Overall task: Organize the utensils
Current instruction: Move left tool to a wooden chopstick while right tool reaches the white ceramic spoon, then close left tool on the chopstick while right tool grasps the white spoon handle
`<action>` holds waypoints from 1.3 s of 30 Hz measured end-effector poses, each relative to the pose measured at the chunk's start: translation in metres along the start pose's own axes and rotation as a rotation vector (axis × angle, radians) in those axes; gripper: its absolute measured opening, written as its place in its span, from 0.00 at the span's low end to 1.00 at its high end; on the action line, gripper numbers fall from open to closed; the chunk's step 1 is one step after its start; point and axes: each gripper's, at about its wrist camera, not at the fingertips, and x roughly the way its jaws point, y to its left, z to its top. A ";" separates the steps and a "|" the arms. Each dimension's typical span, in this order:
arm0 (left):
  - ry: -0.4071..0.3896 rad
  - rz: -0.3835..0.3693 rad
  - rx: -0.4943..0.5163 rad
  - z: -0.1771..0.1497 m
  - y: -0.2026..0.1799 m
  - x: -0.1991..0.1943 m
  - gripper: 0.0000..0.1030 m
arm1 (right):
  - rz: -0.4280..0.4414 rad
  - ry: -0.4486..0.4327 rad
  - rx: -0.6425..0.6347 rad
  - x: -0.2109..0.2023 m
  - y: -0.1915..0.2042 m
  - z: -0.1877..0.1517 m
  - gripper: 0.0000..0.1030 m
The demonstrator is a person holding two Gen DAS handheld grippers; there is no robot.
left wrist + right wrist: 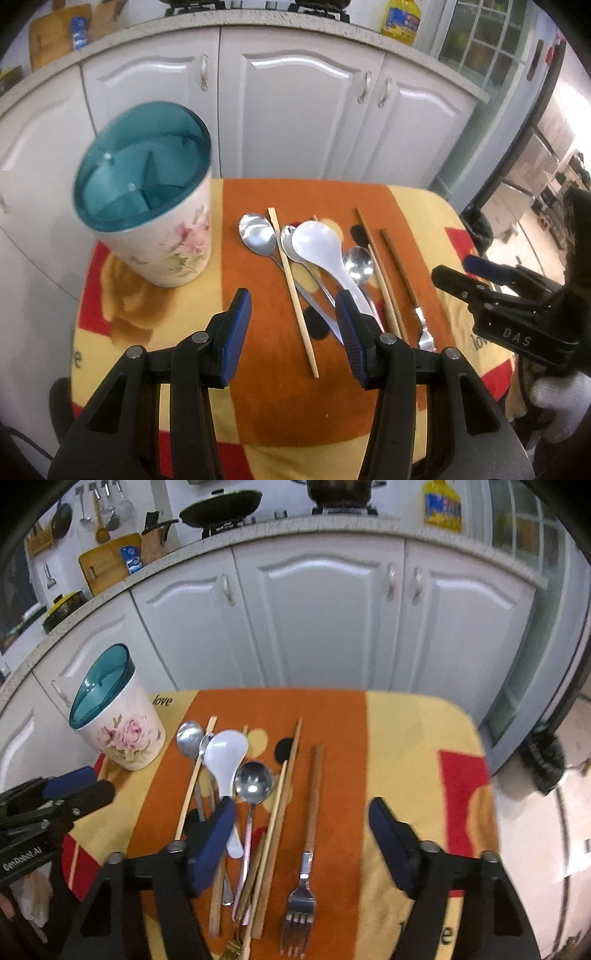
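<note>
White plastic spoon (224,755) atop steel spoons | left claw (293,336) released | right claw (301,834) released

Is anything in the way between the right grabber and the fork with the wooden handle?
Nothing visible blocks it. The right gripper is open above the cloth, and the fork lies right under the gap between its fingers, apart from the chopsticks on its left. Nothing lies on top of the fork.

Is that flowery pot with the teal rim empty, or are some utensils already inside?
Empty. The left wrist view looks down into the pot and shows only bare teal dividers; the spoons, chopsticks and fork all lie on the cloth beside it.
</note>
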 end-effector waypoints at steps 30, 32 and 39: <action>0.197 -0.116 0.008 -0.021 0.020 0.071 0.03 | 0.302 0.166 -0.098 0.137 0.032 0.064 0.47; 0.207 -0.120 0.025 -0.028 0.024 0.063 0.03 | 0.321 0.187 -0.112 0.144 0.035 0.063 0.32; 0.249 -0.112 0.064 -0.052 0.043 0.039 0.02 | 0.369 0.185 -0.129 0.133 0.039 0.057 0.05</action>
